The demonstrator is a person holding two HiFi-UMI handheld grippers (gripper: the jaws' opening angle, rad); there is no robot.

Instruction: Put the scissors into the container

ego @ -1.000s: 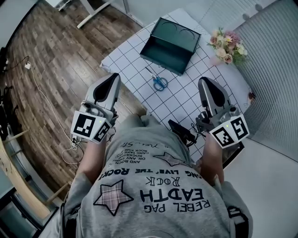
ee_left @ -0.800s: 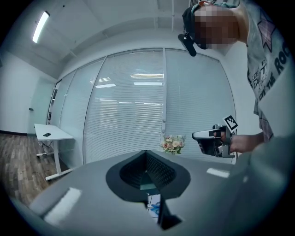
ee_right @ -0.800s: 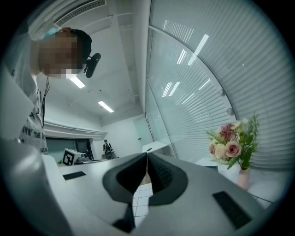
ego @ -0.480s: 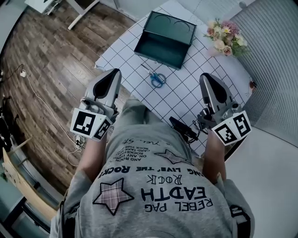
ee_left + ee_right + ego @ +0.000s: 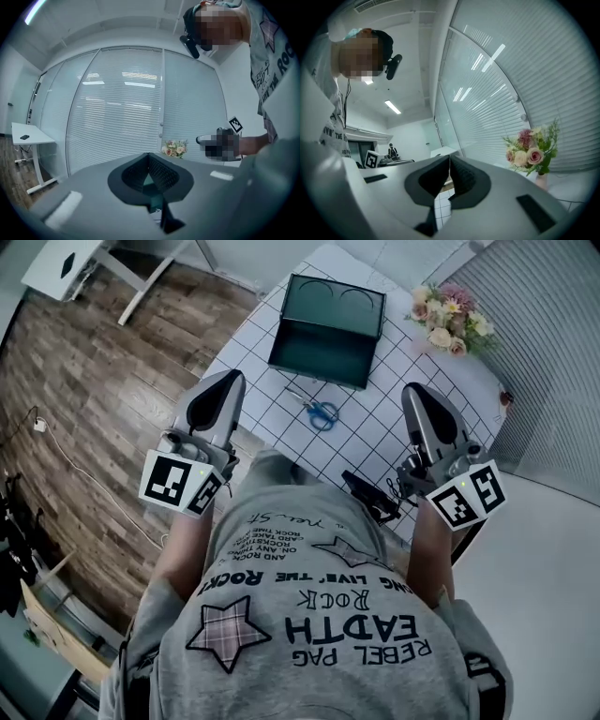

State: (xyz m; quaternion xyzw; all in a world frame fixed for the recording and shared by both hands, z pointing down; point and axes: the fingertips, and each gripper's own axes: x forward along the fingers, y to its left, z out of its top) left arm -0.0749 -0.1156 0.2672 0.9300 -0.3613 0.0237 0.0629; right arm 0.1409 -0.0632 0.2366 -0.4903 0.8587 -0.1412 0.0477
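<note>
Two grippers are up in front of the person's grey shirt (image 5: 309,615), both pointing level toward the white gridded table (image 5: 375,442); the left gripper (image 5: 228,385) hangs over the wooden floor (image 5: 94,390) just off the table's near-left edge, the right gripper (image 5: 415,397) over the table's right part. From the left gripper view I read its jaws as brought together at the tips, with nothing between the pads; only a sliver of dark teal shows through the gap lower down. The right gripper view gives the same: jaws closed tip to tip, nothing held, a strip of the grid cloth visible under them. The scissors (image 5: 319,412), blue-handled, lie flat on the table between the two grippers and farther out, untouched by either; the blades point up-left toward the container (image 5: 328,329) and stop near its front wall; I cannot tell whether they touch it. The container is a dark green rectangular box, open on top, set near the table's far-left part; I see nothing inside it. A bunch of pink and cream flowers (image 5: 448,322) stands at the far-right corner, well apart from the scissors. A black object with a cable (image 5: 370,498) rests at the near table edge by the person's body; I cannot make out what it is. A white desk (image 5: 66,263) stands on the floor at the far left.
</note>
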